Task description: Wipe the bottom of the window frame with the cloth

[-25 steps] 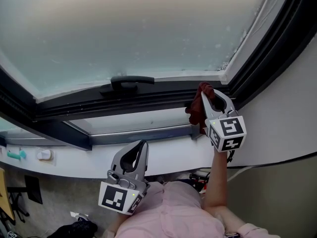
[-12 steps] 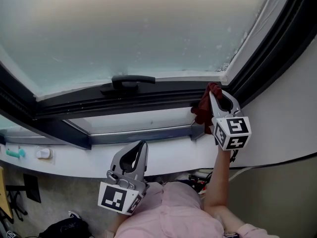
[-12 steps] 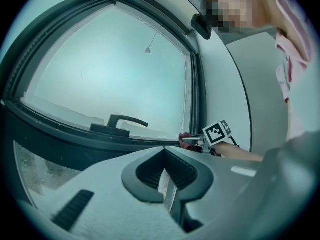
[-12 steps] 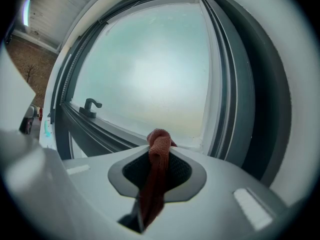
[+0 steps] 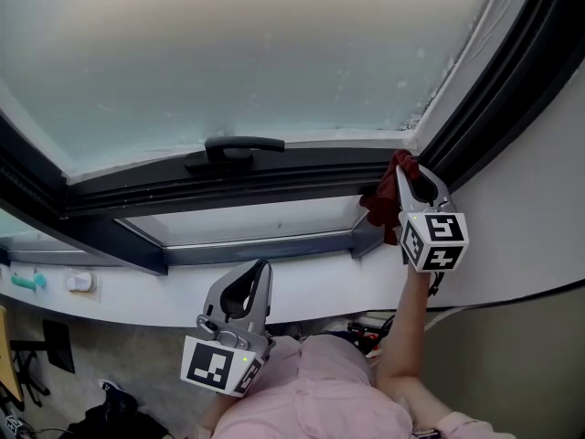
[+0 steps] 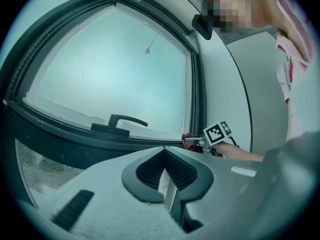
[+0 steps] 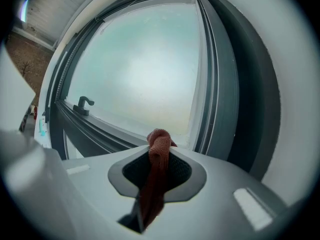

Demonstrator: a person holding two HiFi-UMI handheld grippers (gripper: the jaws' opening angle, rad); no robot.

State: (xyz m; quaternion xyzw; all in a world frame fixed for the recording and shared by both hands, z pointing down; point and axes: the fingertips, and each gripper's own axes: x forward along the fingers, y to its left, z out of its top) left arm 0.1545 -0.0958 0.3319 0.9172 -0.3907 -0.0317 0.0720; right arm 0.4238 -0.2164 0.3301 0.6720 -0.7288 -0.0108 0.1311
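A red cloth (image 5: 380, 205) is bunched against the dark bottom window frame (image 5: 228, 187), close to its right corner. My right gripper (image 5: 403, 165) is shut on the cloth, whose free end hangs down on the left of the jaws. In the right gripper view the cloth (image 7: 159, 151) sticks out between the shut jaws, toward the corner of the pane. My left gripper (image 5: 263, 266) hangs low in front of the white sill, shut and with nothing in it. From the left gripper view the right gripper (image 6: 196, 142) and the cloth (image 6: 187, 136) show small at the frame's right end.
A black window handle (image 5: 239, 147) sits mid-frame, left of the cloth. The dark side frame (image 5: 494, 90) rises just right of the cloth, with a white wall (image 5: 530, 218) beyond. On the white sill (image 5: 137, 305) lie a teal item (image 5: 27, 283) and a white item (image 5: 80, 283).
My right gripper has slid to the right along the bottom frame with the cloth, closer to the corner. The left gripper has stayed where it was.
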